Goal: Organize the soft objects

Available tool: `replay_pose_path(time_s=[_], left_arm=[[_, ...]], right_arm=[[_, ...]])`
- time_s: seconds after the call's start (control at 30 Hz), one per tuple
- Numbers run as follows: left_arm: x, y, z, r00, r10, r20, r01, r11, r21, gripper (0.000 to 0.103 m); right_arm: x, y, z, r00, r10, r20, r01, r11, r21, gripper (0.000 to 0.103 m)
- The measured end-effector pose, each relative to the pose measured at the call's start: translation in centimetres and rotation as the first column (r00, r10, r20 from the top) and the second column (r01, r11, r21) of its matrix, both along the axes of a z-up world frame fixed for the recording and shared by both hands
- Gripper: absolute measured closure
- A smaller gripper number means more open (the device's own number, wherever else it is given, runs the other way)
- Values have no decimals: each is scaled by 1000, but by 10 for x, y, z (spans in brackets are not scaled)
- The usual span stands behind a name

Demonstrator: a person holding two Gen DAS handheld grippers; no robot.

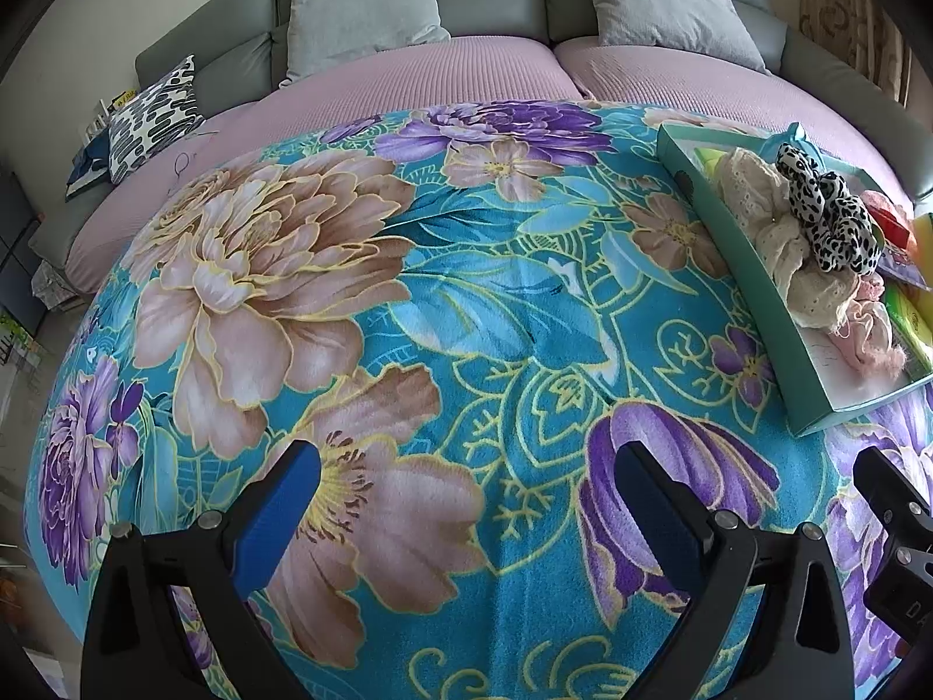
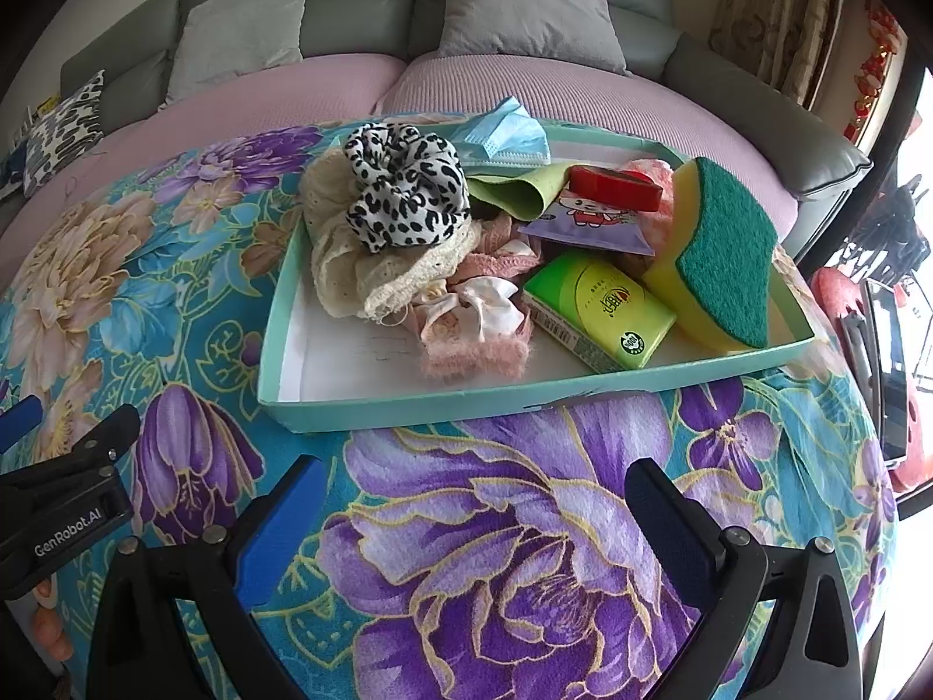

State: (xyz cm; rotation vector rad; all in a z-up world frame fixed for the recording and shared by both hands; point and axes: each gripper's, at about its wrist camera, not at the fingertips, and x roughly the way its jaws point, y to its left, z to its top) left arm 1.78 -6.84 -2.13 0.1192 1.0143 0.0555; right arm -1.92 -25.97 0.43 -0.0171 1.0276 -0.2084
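Left gripper (image 1: 466,525) sits at bottom of left wrist view, jaws wide apart w/ nothing between them, over the floral blanket (image 1: 408,303). Right gripper (image 2: 475,531) at bottom of right wrist view, jaws also spread & empty, above a big purple flower print. Each gripper's black body shows at the edge of the other's view.

Just beyond the right gripper, center frame: teal tray (image 2: 408,402) lying on the blanket. Inside, near to far:
- fuzzy pink scrunchie (image 2: 472,359) by the front wall, pale satin scrunchie (image 2: 481,306) touching it behind
- green tissue pack (image 2: 600,309) center-right, tilted
- yellow-green sponge (image 2: 723,256) at right, propped up on edge
- cream lace fabric (image 2: 350,268) at left, leopard-print scrunchie (image 2: 402,192) on top of it
- purple cartoon pouch (image 2: 589,219) mid-tray, red item (image 2: 615,186) on it; can't tell what it is
- light green cloth (image 2: 525,192) behind, blue face mask (image 2: 507,137) over the back rim

In left wrist view the tray is at right edge, well apart from the left jaws.

Far: pink bed cover (image 1: 466,70), grey pillows (image 1: 367,6) along top, patterned cushion (image 1: 154,116) upper left.
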Motion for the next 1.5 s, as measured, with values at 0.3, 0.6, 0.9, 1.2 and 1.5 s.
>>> replay_pose_path(time_s=[0.3, 0.6, 0.9, 1.2, 1.5], left_arm=[[1, 2, -2, 1000, 0, -8, 0, 1000, 6, 2], [1, 3, -4, 1000, 4, -16, -4, 1000, 8, 2], [2, 4, -5, 1000, 10, -21, -10, 1000, 9, 2], [2, 4, -6, 1000, 10, -26, -9, 1000, 16, 2], [0, 4, -6, 1000, 10, -27, -9, 1000, 19, 2]], right_arm=[[0, -1, -1, 1000, -6, -7, 6, 1000, 1, 0], [0, -1, -1, 1000, -7, -8, 7, 1000, 1, 0], [0, -1, -2, 1000, -8, -8, 8, 1000, 1, 0], [-1, -3, -3, 1000, -13, -10, 14, 1000, 3, 0], [-1, -3, -4, 1000, -18, -16, 18, 1000, 0, 0]])
